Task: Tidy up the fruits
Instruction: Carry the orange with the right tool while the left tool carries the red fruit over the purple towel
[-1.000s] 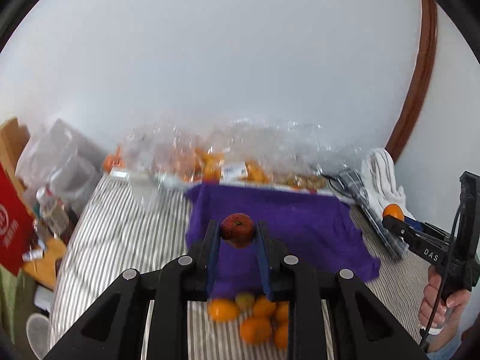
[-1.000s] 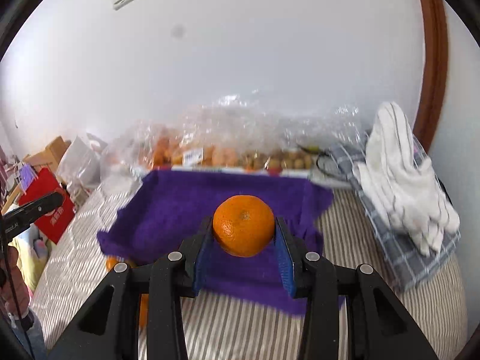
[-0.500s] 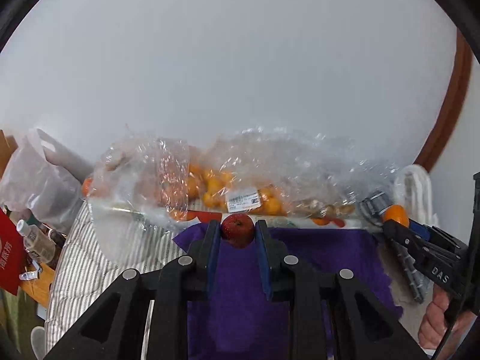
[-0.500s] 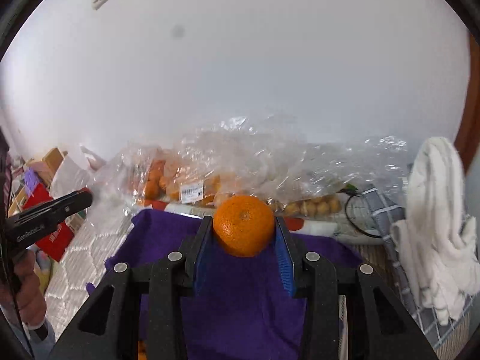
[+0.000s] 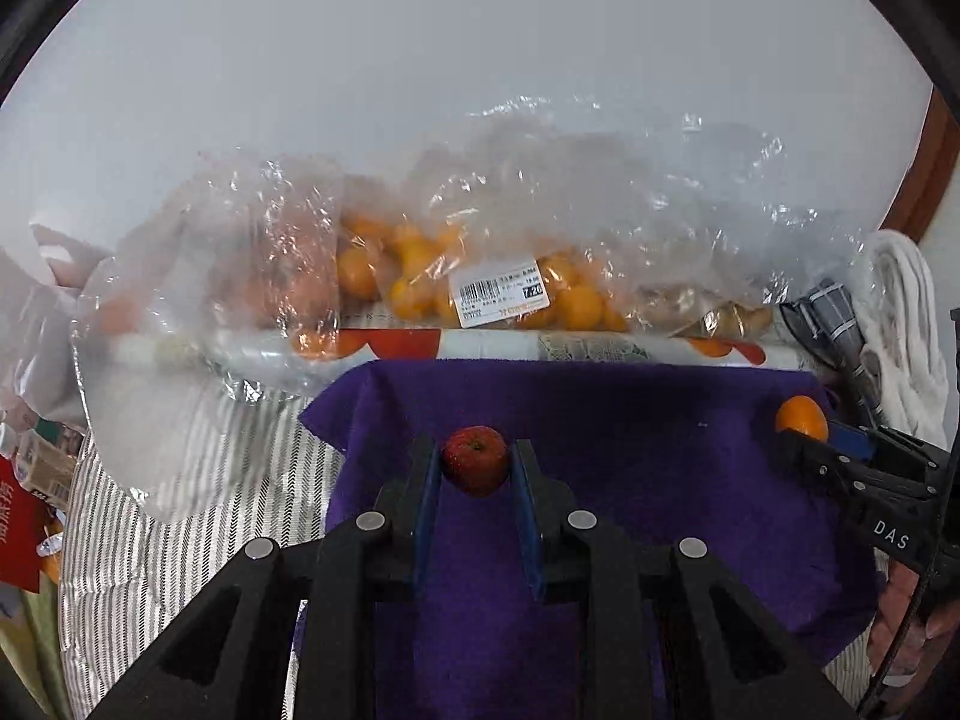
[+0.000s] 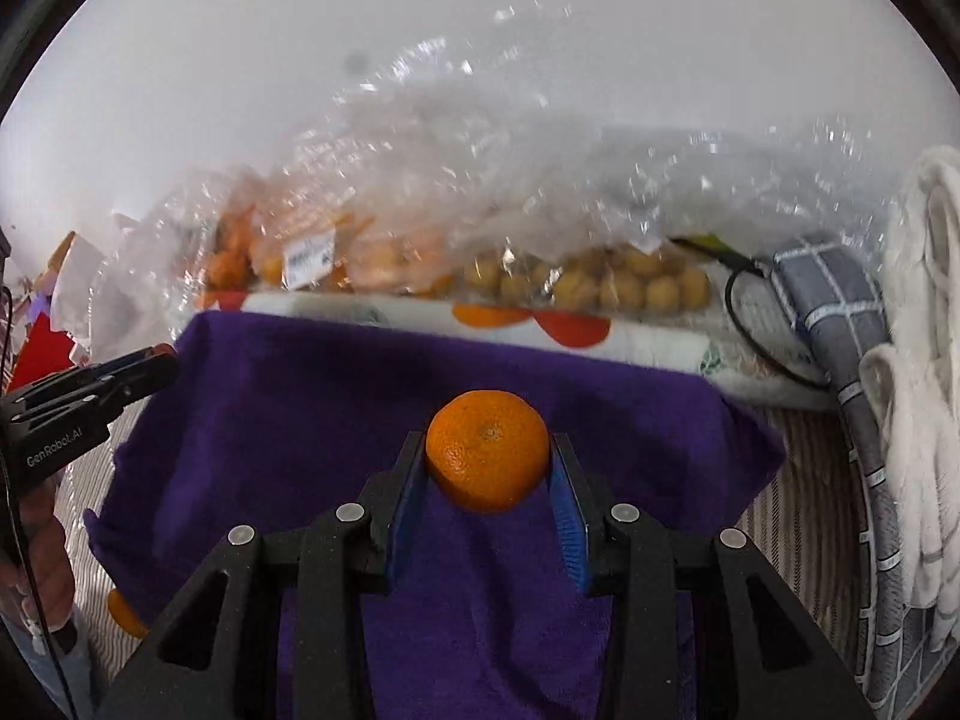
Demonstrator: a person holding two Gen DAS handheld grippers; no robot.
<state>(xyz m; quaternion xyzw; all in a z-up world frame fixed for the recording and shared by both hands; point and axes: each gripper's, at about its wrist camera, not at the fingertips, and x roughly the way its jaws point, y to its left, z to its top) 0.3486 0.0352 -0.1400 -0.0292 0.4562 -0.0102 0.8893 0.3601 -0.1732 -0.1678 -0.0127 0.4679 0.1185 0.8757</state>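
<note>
The left wrist view alone shows the barcode label [image 5: 500, 297] on the clear bag of small oranges [image 5: 420, 276], beyond and above the left gripper [image 5: 475, 468], whose blue pads clamp a small red apple [image 5: 475, 459] over the purple cloth [image 5: 630, 420], stem dimple turned up toward the camera. Only the right wrist view shows the bagged tan round fruits [image 6: 600, 285] and the white gloves [image 6: 918, 396] far right of the right gripper [image 6: 487, 468], level over the cloth and closed on a mandarin [image 6: 487, 459], navel facing up; its long axis lies across the fingers.
</note>
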